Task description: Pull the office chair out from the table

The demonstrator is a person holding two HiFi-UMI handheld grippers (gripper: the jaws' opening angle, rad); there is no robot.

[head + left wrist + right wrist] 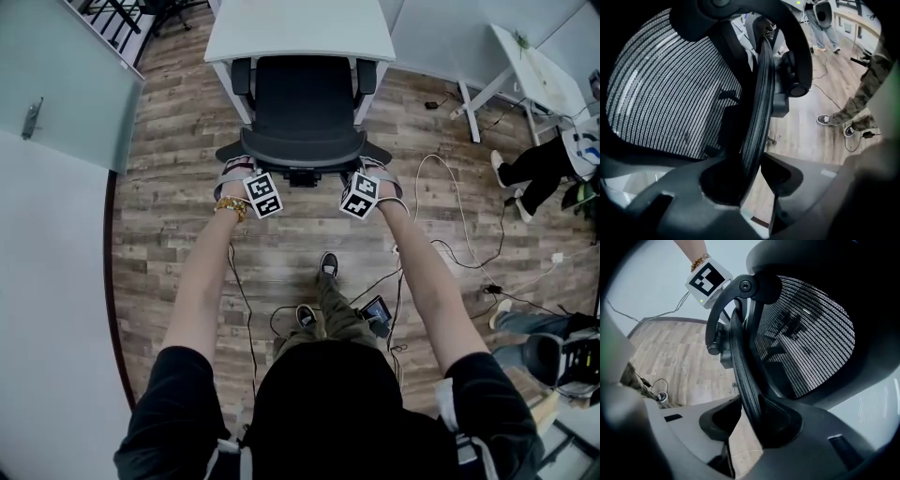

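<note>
A black mesh office chair (302,103) stands tucked under the white table (300,28), with its back towards me. My left gripper (240,171) is at the left end of the backrest's top rim and my right gripper (375,172) is at the right end. In the left gripper view the ribbed rim (759,103) runs down between the jaws of the left gripper (750,169), which are closed on it. The right gripper (750,417) holds the opposite rim (740,362) the same way, beside the mesh (811,333). The chair's base is hidden.
Cables (450,244) and a small device (377,311) lie on the wood floor behind the chair, near my feet (328,265). A second white table (539,70) and a seated person (534,169) are at the right. A glass partition (56,84) stands at the left.
</note>
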